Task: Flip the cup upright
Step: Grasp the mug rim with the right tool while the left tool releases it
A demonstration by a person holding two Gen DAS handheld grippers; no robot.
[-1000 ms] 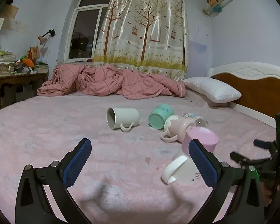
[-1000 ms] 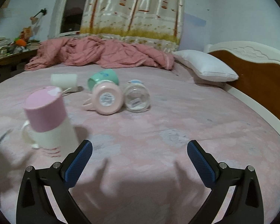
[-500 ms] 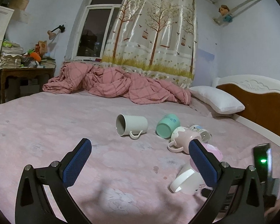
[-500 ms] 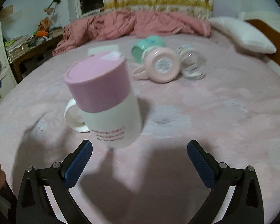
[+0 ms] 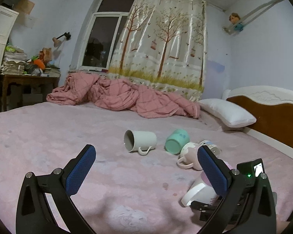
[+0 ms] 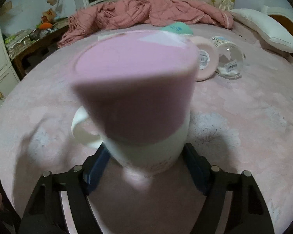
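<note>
A white mug with a pink base (image 6: 138, 97) stands upside down on the pink bedspread, handle to the left. My right gripper (image 6: 146, 167) has its blue pads on both sides of the mug's white rim end and is shut on it. In the left wrist view the same mug (image 5: 200, 193) shows low on the right, partly behind my right finger, with the right gripper's black frame under it. My left gripper (image 5: 146, 171) is open and empty, held above the bed.
Several other cups lie on their sides further up the bed: a white mug (image 5: 140, 141), a mint cup (image 5: 176, 141), a pale pink mug (image 5: 189, 154) and a clear glass one (image 6: 229, 60). A rumpled pink quilt (image 5: 123, 97), a pillow (image 5: 226, 113) and a headboard (image 5: 273, 117) lie beyond.
My right gripper has moved in on the upside-down pink-based mug and closed on its rim end. My left gripper has drawn back slightly and stayed open.
</note>
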